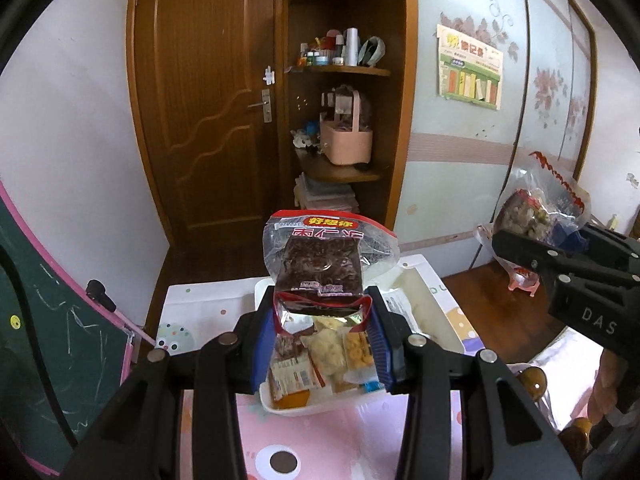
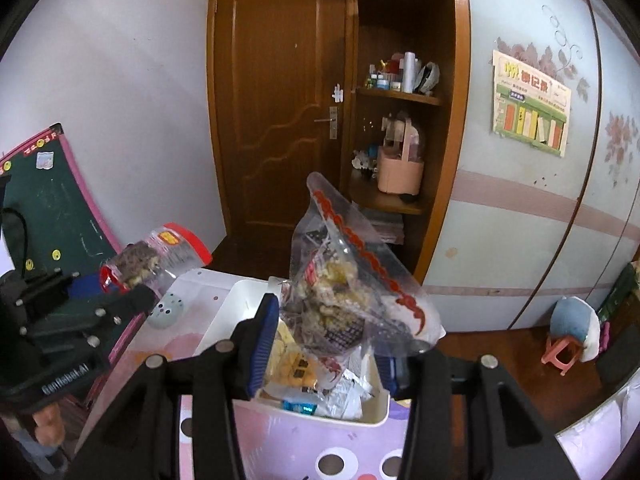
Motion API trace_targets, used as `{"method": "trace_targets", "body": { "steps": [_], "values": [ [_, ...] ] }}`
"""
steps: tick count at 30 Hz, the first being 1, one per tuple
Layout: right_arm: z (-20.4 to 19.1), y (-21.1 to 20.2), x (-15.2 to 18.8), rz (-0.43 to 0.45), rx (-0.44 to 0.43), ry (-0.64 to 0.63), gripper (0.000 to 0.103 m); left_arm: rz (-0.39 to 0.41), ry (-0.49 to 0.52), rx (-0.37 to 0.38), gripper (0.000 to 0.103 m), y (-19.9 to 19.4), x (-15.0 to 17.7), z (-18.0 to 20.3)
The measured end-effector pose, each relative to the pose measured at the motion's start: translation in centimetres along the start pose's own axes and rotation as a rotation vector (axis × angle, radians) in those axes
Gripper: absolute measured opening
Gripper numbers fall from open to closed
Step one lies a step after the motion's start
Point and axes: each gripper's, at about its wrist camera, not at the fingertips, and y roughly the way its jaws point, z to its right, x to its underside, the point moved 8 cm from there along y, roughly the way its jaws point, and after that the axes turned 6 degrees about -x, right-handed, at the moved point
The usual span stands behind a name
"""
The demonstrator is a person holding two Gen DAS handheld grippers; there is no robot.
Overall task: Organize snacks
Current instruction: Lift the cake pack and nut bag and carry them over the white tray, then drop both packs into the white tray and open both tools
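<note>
Both grippers lifted over the white bin (image 1: pixel 436 316) — left gripper (image 1: pixel 322 322) jaws clamp the dark-snack packet (image 1: pixel 320 268), right gripper (image 2: pixel 328 344) jaws clamp the clear nut bag (image 2: pixel 344 280) — best kept apart, gripped firmly.

A low table (image 1: pixel 352 448) covered in a pink cartoon-print cloth (image 2: pixel 280 440) sits below the fingers in both views. Directly on it, right under the fingertips, rests a white tray (image 1: pixel 436 312), loaded with small wrapped snacks (image 1: pixel 332 348). Beyond the left finger, on the cloth's far corner, lies a small pale green spotted thing (image 2: pixel 170 310), well apart from the tray. Wooden floor (image 2: pixel 496 364) shows past the right finger.
</note>
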Motion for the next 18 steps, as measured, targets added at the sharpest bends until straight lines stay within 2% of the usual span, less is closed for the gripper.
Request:
{"method": "trace_targets", "body": {
  "steps": [8,18],
  "values": [
    [1.1,6.1,-0.3,-0.072,0.003,0.034,0.045,-0.064,-0.005,-0.025,0.04,6.9,-0.7,0.7],
    [2.2,12.9,1.6,-0.188,0.009,0.077,0.046,-0.15,0.008,-0.051,0.041,14.4,0.8,1.2]
  ]
}}
